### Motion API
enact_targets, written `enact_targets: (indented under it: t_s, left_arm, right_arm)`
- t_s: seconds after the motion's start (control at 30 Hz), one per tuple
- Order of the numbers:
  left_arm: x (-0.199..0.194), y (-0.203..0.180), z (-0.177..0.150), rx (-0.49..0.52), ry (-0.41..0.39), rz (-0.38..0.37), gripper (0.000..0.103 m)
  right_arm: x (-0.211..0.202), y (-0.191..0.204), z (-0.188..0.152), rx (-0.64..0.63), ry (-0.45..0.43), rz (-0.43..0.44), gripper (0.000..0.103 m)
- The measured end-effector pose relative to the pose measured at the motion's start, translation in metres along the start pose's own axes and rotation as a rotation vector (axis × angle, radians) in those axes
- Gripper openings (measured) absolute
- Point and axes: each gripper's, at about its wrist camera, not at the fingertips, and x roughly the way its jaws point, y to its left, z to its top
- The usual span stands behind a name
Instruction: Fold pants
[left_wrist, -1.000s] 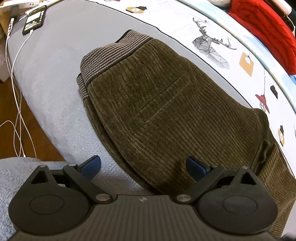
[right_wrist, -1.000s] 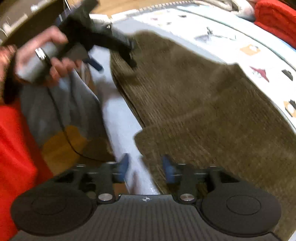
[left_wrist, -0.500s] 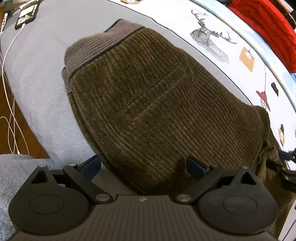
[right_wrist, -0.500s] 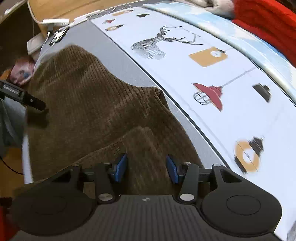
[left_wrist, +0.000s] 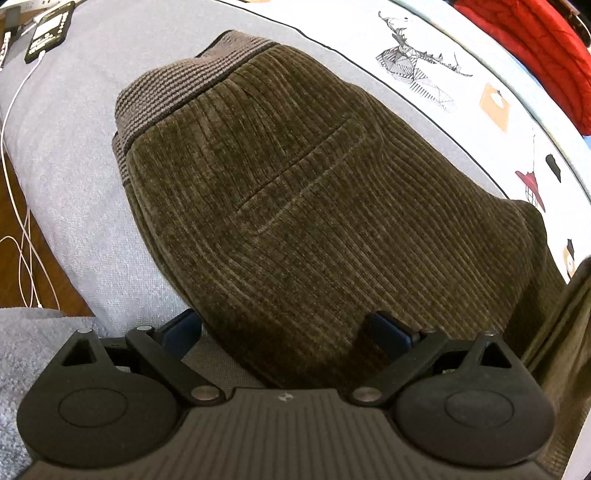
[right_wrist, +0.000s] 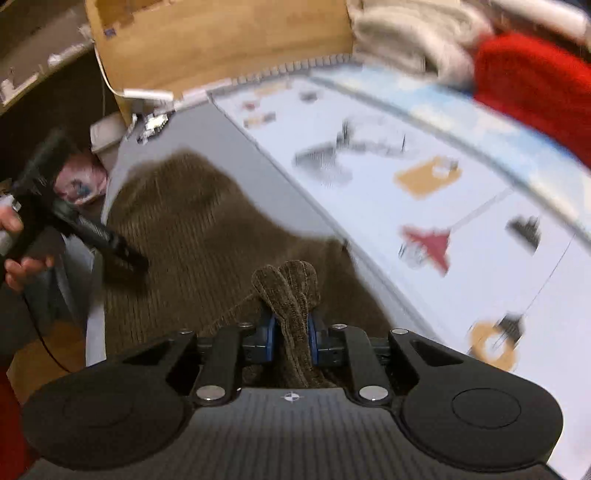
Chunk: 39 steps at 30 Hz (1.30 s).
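Olive corduroy pants (left_wrist: 295, 206) lie on the bed, with the striped waistband (left_wrist: 184, 85) at the far left. My left gripper (left_wrist: 286, 330) stands open over the near edge of the pants, one pad on either side of that edge and neither squeezing it. In the right wrist view my right gripper (right_wrist: 291, 330) is closing its jaws. A bunched fold of the pants (right_wrist: 286, 291) is pinched between the blue pads and stands up above them. The left gripper (right_wrist: 110, 247) shows there at the left, resting on the cloth, held by a hand (right_wrist: 14, 240).
The bed has a grey cover (left_wrist: 74, 147) and a white sheet printed with a deer (left_wrist: 417, 70). A phone on a white cable (left_wrist: 48, 33) lies at the far left corner. Red clothing (left_wrist: 535, 48) sits at the back right, and a cardboard box (right_wrist: 221, 44) stands beyond the bed.
My right gripper has swept along the pants from the near edge to the far leg side and closed on a fold there. My left gripper stays open and has hardly moved.
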Motion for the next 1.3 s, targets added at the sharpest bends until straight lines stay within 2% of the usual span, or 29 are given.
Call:
enact_targets:
  t_s: [0.07,0.17,0.23,0.27,0.3,0.37,0.4,0.47,0.5,0.57,0.63,0.7,0.73,0.8,0.83,0.87,0.93,1.03,1.1,1.2,1.27,1.3]
  left_arm:
    - [0.000,-0.001,0.000,0.001,0.001,0.002,0.100]
    - [0.000,0.001,0.000,-0.001,0.002,-0.002,0.100]
    - [0.001,0.001,0.001,0.000,0.006,-0.003,0.100]
    - [0.001,0.002,0.002,0.000,0.007,-0.003,0.100]
    - [0.002,0.002,0.003,-0.003,0.009,-0.003,0.100]
    - [0.002,0.003,0.004,-0.012,0.011,-0.008,0.100]
    - [0.002,0.002,0.005,-0.014,0.009,-0.009,0.100]
    - [0.000,0.003,0.005,-0.011,0.007,-0.008,0.100]
    - [0.000,0.002,0.004,-0.007,0.005,-0.006,0.100]
    - [-0.001,0.001,0.003,-0.004,0.002,-0.002,0.100]
    - [-0.003,0.000,0.002,-0.003,-0.005,-0.001,0.100]
    - [-0.007,-0.002,0.000,0.002,-0.015,-0.001,0.100]
    - [-0.009,-0.002,-0.001,0.008,-0.022,-0.002,0.100]
    - [-0.017,-0.002,-0.005,0.031,-0.043,-0.001,0.100]
    - [-0.022,-0.002,-0.007,0.044,-0.055,0.002,0.100]
    - [-0.028,-0.002,-0.008,0.058,-0.067,0.004,0.100]
    - [-0.039,0.001,-0.011,0.078,-0.092,-0.002,0.100]
    - [-0.051,0.011,-0.016,0.086,-0.117,-0.001,0.100]
    - [-0.055,0.019,-0.019,0.079,-0.123,-0.001,0.100]
    - [-0.058,0.030,-0.022,0.063,-0.123,0.002,0.100]
    - [-0.056,0.036,-0.021,0.046,-0.121,0.007,0.100]
    - [-0.053,0.040,-0.019,0.035,-0.118,0.011,0.100]
  right_arm:
    - [0.011,-0.005,0.005,-0.017,0.036,-0.035,0.017]
    - [0.048,-0.011,0.001,-0.050,0.136,-0.107,0.018]
    - [0.062,-0.011,-0.004,-0.044,0.157,-0.129,0.020]
    - [0.064,-0.011,-0.005,-0.023,0.157,-0.142,0.027]
    - [0.062,-0.012,-0.005,0.012,0.145,-0.155,0.028]
    - [0.052,-0.012,-0.005,0.091,0.127,-0.216,0.055]
    - [0.041,-0.011,-0.005,0.128,0.101,-0.253,0.059]
    - [0.012,-0.004,-0.009,0.190,0.014,-0.290,0.061]
    - [-0.002,0.004,-0.013,0.204,-0.008,-0.291,0.061]
    - [-0.023,0.031,-0.026,0.236,-0.022,-0.239,0.060]
    - [-0.024,0.064,-0.042,0.288,0.019,-0.144,0.058]
    - [-0.014,0.103,-0.059,0.277,0.041,-0.093,0.057]
    - [-0.005,0.121,-0.066,0.243,0.040,-0.098,0.057]
    - [0.020,0.150,-0.080,0.180,0.097,-0.162,0.058]
    - [0.027,0.159,-0.088,0.163,0.071,-0.186,0.069]
    - [0.029,0.166,-0.088,0.149,0.079,-0.197,0.074]
    - [0.019,0.175,-0.079,0.118,0.100,-0.258,0.070]
    - [-0.028,0.159,-0.073,0.267,-0.034,-0.296,0.072]
    - [-0.055,0.137,-0.073,0.395,-0.060,-0.370,0.073]
    - [-0.083,0.110,-0.091,0.582,-0.009,-0.433,0.073]
    - [-0.083,0.107,-0.113,0.636,0.073,-0.462,0.073]
    - [-0.078,0.108,-0.126,0.639,0.148,-0.482,0.073]
